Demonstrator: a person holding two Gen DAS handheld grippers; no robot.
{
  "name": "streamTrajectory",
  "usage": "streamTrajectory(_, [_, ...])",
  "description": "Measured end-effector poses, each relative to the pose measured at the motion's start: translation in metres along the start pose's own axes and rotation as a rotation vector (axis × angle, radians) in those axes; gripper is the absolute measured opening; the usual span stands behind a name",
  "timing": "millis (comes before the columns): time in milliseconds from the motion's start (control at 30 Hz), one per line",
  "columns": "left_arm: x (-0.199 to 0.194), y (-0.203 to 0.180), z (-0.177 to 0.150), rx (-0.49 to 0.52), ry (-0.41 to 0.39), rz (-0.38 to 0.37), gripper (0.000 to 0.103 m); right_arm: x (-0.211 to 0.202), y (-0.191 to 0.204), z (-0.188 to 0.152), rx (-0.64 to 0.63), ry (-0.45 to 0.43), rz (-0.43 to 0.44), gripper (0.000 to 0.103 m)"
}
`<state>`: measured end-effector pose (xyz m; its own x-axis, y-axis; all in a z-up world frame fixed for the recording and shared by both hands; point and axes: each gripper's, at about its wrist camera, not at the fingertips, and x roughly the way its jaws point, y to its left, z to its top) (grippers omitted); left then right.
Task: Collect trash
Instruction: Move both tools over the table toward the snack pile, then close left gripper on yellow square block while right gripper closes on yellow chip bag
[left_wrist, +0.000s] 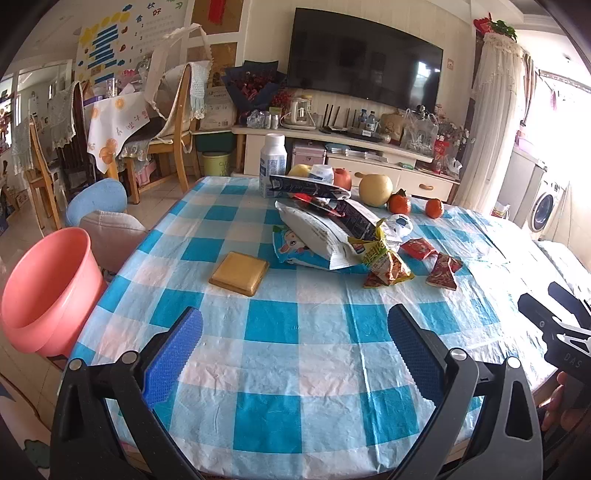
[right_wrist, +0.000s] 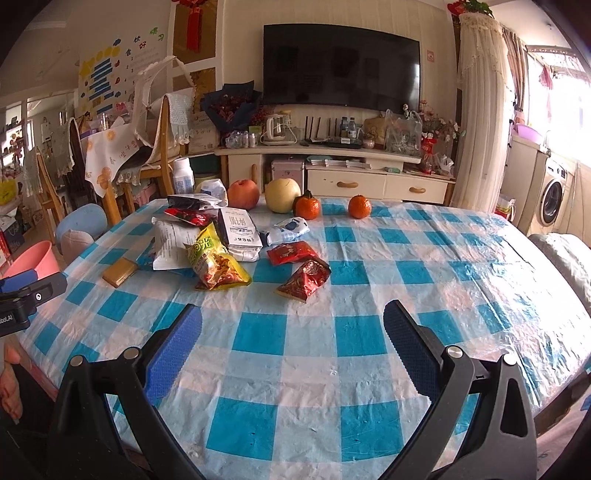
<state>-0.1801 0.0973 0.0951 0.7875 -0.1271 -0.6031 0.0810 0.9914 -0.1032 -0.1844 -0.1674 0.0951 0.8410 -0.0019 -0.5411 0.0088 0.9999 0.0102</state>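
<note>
The nearest piece of trash, a crumpled red foil snack wrapper (right_wrist: 303, 279), lies flat on the blue-and-white checked plastic tablecloth (right_wrist: 354, 332) at about 12 o'clock from the right gripper (right_wrist: 292, 332), its long axis running from 7 toward 1 o'clock and its torn end probably facing the gripper, though the crumpling makes that hard to read. Just beside it at 10 o'clock sits a yellow-and-red crisp packet (right_wrist: 216, 264), then the heap of white and black empty bags (right_wrist: 207, 229). The round pink plastic bin (left_wrist: 48, 291) stands off the table edge at 9 o'clock from the left gripper (left_wrist: 295, 339). Both grippers hover above the cloth, jaws spread wide, holding nothing. A clean pick, I judge, means closing across the wrapper's short width, pads low enough to pinch foil without snagging the cloth, and leaving the fruit (right_wrist: 282, 195) alone
</note>
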Motion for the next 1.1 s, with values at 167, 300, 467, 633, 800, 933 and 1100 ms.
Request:
streamTrajectory(167, [0.02, 0.023, 0.006, -0.027, 0.038, 0.017, 0.099, 0.01, -0.002, 0.001, 0.032, 0.047, 0.072, 0.099])
streamTrajectory(300, [0.038, 0.041, 0.016, -0.04, 0.053, 0.041, 0.099, 0.02, -0.004, 0.005, 0.05, 0.06, 0.117, 0.099])
streamTrajectory(467, [0.068, 0.058, 0.026, -0.02, 0.101, 0.072, 0.099, 0.037, 0.005, 0.01, -0.011, 0.054, 0.163, 0.099])
streamTrajectory(633, [0.099, 0.06, 0.029, 0.04, 0.15, 0.074, 0.099, 0.062, 0.023, 0.015, -0.064, 0.064, 0.218, 0.099])
streamTrajectory(800, [0.127, 0.053, 0.033, 0.092, 0.2, 0.047, 0.099, 0.097, 0.037, 0.021, -0.067, 0.102, 0.266, 0.099])
streamTrajectory(933, [0.149, 0.051, 0.032, 0.134, 0.234, 0.06, 0.099, 0.123, 0.048, 0.025, -0.076, 0.141, 0.301, 0.086])
streamTrajectory(1100, [0.167, 0.054, 0.034, 0.146, 0.265, 0.064, 0.099, 0.147, 0.057, 0.03, -0.083, 0.17, 0.33, 0.081])
